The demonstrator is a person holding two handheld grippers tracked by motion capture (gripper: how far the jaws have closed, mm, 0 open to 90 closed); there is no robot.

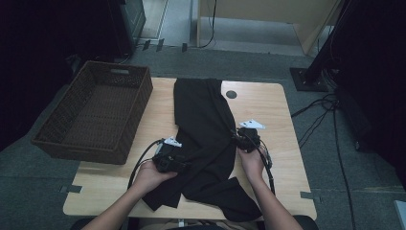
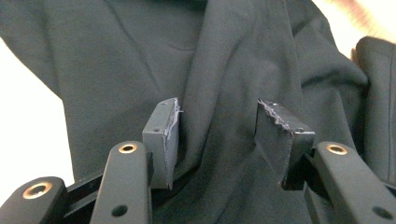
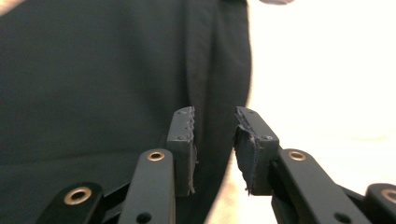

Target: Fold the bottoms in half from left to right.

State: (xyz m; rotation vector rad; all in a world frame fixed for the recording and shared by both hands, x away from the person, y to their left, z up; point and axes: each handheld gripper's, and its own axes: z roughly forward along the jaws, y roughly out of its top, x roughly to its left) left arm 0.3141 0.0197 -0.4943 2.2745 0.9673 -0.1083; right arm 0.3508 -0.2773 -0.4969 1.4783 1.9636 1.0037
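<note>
Black garment (image 1: 206, 134) on table (image 1: 268, 110), between left tongs (image 2: 217, 135), right tongs (image 3: 215, 140) parted at its edge

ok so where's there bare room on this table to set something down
Free: the tabletop right of the black garment, out to the edge, and the strip between the garment and the wicker basket. The basket looks empty too. Crowded: the near middle, where the left hand-held gripper and right hand-held gripper work the cloth.
</note>
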